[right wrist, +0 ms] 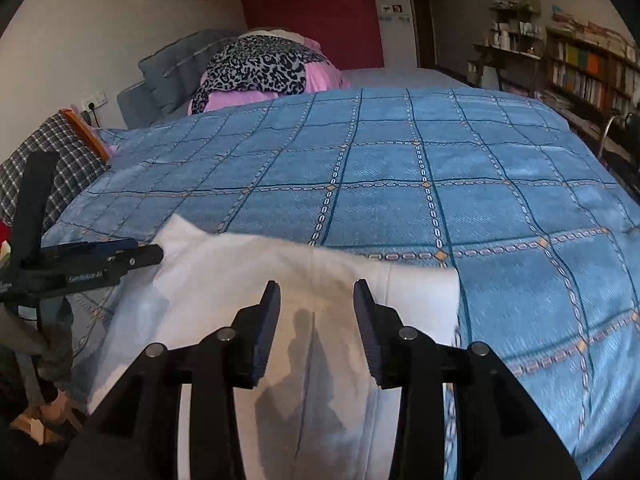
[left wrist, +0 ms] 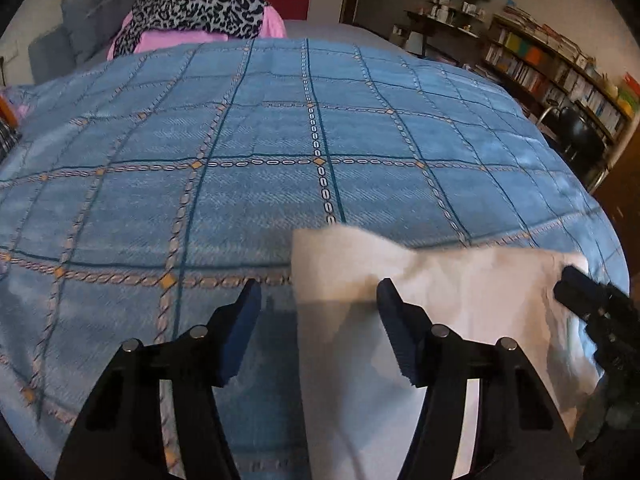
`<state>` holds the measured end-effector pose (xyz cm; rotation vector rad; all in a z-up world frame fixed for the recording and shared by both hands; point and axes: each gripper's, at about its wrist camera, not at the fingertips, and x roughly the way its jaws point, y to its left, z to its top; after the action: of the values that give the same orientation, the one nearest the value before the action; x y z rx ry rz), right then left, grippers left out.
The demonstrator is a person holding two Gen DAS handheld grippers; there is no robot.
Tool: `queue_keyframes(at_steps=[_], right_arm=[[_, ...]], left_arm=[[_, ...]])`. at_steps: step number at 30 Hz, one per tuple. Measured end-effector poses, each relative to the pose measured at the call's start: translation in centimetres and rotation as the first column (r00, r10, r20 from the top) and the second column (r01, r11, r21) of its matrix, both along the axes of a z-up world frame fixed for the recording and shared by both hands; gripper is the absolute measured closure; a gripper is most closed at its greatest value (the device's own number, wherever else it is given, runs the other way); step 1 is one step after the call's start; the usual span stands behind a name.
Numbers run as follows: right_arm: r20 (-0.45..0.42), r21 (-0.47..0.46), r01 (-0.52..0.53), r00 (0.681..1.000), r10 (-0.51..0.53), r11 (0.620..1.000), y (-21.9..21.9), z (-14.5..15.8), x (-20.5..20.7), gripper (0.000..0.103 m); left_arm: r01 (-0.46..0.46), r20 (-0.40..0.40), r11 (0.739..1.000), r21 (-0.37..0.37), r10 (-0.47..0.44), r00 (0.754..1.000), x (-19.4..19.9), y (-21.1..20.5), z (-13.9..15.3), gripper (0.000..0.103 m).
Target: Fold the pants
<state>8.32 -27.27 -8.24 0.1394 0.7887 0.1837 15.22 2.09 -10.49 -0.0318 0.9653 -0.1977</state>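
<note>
L gripper (left wrist: pixel 318 290): jaws apart, blue pads clear of the cloth. The white pants (left wrist: pixel 440 312) have their left edge running down between the two fingers; the right finger sits over the fabric, the left finger over bare bedspread (left wrist: pixel 240 140). Nothing pinched as far as the pics show.

R gripper (right wrist: pixel 316 294): jaws apart too, narrower gap than the L. It hangs above the pants (right wrist: pixel 224 280), with the centre seam running down between the pads. Pads not pressing on the fabric; shadow of the fingers falls on the cloth below.

Pants lie at the near edge of the bed, top edge a bit rumpled & blurred, on the blue checked bedspread (right wrist: pixel 440 168), with the rest hanging off the front toward the cameras. In the R view the L gripper (right wrist: pixel 154 254) comes in from the left, tip at the pants' left corner; in the L view the R gripper (left wrist: pixel 570 280) shows at the far right, over the pants' right edge.

Further out: leopard-print cloth (left wrist: pixel 200 4) over a pink garment (left wrist: pixel 168 40) at the bed's far end, grey pillows (right wrist: pixel 176 64) by the wall, bookshelves (left wrist: pixel 560 68) along the right side.
</note>
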Motion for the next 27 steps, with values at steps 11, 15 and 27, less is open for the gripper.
queue_keyframes(at_steps=[11,15,27], right_arm=[[-0.076,0.075,0.062,0.995,-0.057,0.995,-2.5,-4.9,2.8,0.073],[-0.066,0.039,0.055,0.996,-0.053,0.998,-1.9,-4.9,2.7,0.072],[0.031,0.028,0.01,0.999,-0.011,1.0,-2.0,-1.0,-4.5,0.065]], left_arm=[[-0.007,-0.022,1.0,0.018,0.007,1.0,2.4,0.0,-4.5,0.037],[-0.031,-0.025,0.999,-0.016,0.031,0.999,2.5,1.1,-3.8,0.032],[0.093,-0.002,0.996,0.0,-0.093,0.996,-6.4,1.2,-0.3,0.03]])
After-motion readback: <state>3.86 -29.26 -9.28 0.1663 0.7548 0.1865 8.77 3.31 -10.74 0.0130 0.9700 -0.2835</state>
